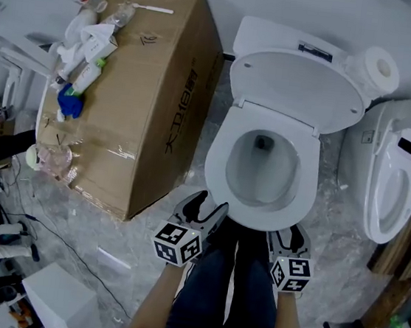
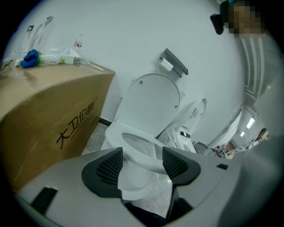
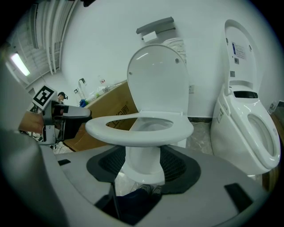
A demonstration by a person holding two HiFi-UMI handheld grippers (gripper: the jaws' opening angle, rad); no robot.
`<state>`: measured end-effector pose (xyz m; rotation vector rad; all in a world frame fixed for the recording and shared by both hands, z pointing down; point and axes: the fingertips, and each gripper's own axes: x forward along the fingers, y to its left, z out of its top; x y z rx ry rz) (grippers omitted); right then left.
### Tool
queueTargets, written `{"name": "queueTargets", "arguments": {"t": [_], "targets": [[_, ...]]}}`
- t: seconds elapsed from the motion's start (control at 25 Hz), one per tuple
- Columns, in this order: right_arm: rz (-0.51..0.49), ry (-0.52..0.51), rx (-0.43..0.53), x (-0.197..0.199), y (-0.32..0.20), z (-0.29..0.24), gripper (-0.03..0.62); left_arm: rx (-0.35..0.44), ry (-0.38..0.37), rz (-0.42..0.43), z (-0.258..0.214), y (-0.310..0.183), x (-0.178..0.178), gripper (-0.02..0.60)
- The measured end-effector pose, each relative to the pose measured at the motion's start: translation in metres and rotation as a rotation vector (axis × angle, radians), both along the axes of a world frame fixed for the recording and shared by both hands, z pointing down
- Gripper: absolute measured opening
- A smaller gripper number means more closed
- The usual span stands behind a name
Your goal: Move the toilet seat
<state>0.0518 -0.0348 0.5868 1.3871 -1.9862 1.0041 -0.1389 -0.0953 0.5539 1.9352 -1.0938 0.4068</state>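
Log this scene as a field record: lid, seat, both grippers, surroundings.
lid: raised upright
seat: down, level
left gripper: jaws open, at the seat's front left rim, not gripping it
right gripper: jaws open, at the seat's front right rim, not gripping it
left side: cardboard box with bottles on top
right side: second toilet, its lid up
back right: toilet paper roll

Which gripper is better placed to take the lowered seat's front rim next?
Probably left: the left gripper is open with the toilet seat rim lined up between its jaws. The right gripper, also open, sits below the rim, facing the bowl.
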Motion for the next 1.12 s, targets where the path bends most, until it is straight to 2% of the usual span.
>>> {"name": "queueTargets", "arguments": {"t": [0.36,0.6,1.12], "targets": [[0.041,-0.022,0.026,0.002,-0.013,-0.016,0.256,0.092,-0.05,0.073,-0.021,0.019,0.015,0.273],[0.09,-0.054,0.068,0.006,-0.032,-0.036,0.256,0.1,-0.055,0.103,-0.024,0.031,0.022,0.275],[0.128,-0.069,0.148,0.014,-0.069,-0.071,0.256,0.221,-0.032,0.115,-0.053,-0.038,0.05,0.273]]}}
